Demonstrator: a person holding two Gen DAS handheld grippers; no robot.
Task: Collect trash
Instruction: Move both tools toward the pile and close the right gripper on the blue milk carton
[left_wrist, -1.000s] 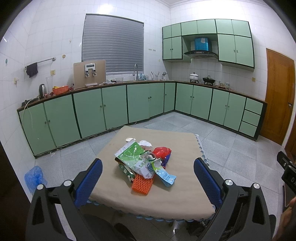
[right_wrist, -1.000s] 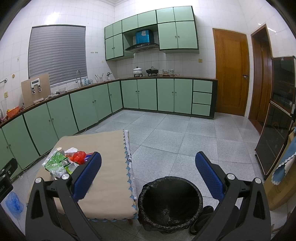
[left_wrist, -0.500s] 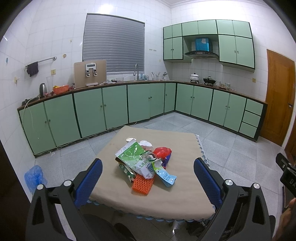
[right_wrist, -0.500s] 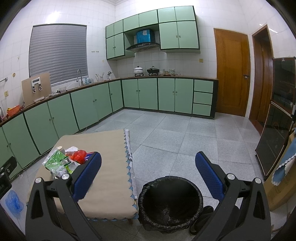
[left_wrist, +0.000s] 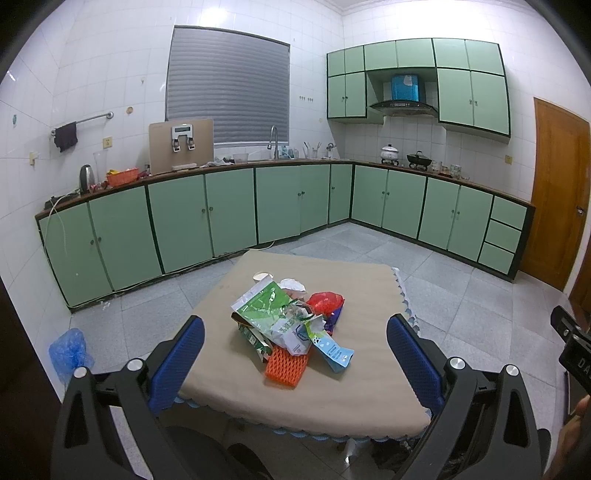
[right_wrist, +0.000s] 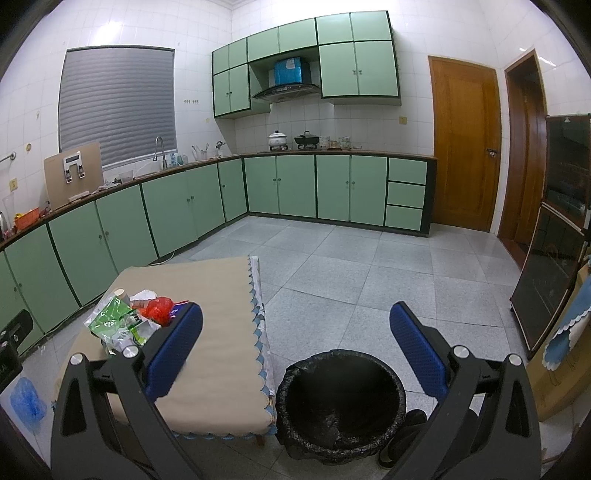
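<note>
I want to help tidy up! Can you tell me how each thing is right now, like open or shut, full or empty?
Left gripper: jaws open, holding nothing.
Right gripper: jaws open, holding nothing.
Trash pile: heaped on the table, untouched.
Table: covered with a beige cloth.
Trash bin: open, black liner in, looks empty.
Window blind: down.
Lower cabinets: doors shut.
Wooden door: shut.

Trash pile (left_wrist: 291, 325) reachable from above; bin (right_wrist: 341, 402) mouth unobstructed beside table (right_wrist: 221, 354).
</note>
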